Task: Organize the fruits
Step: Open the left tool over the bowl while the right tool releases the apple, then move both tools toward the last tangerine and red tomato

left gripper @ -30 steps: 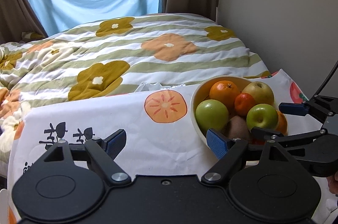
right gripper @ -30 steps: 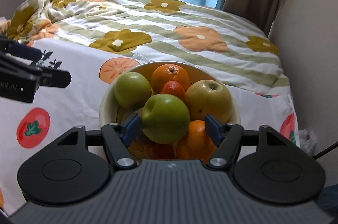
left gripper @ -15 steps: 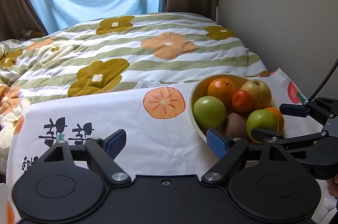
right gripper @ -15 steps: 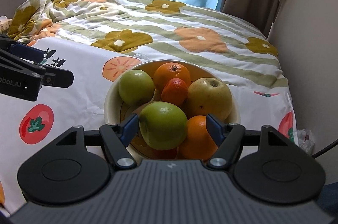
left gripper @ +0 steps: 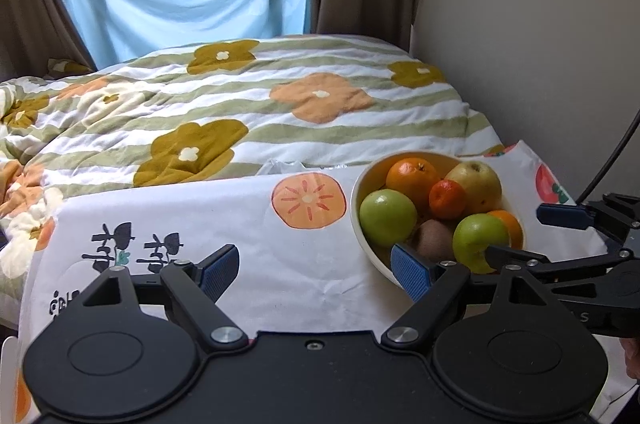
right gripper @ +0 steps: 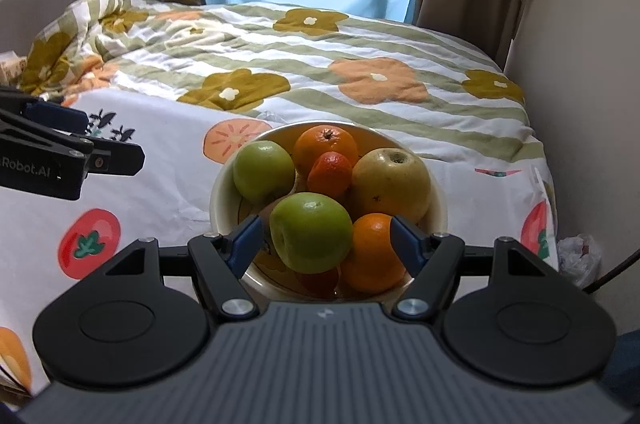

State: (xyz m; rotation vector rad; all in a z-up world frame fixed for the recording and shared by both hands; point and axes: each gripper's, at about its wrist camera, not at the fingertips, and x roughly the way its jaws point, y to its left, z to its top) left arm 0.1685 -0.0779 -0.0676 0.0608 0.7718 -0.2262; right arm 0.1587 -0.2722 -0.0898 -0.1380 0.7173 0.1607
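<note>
Bowl lower between raised, wide right tongs; kiwi (left view only).

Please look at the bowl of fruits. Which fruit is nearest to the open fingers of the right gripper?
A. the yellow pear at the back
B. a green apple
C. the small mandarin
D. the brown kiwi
B: in the right wrist view, a green apple sits at the front of the bowl, just ahead of the open right gripper.
</note>
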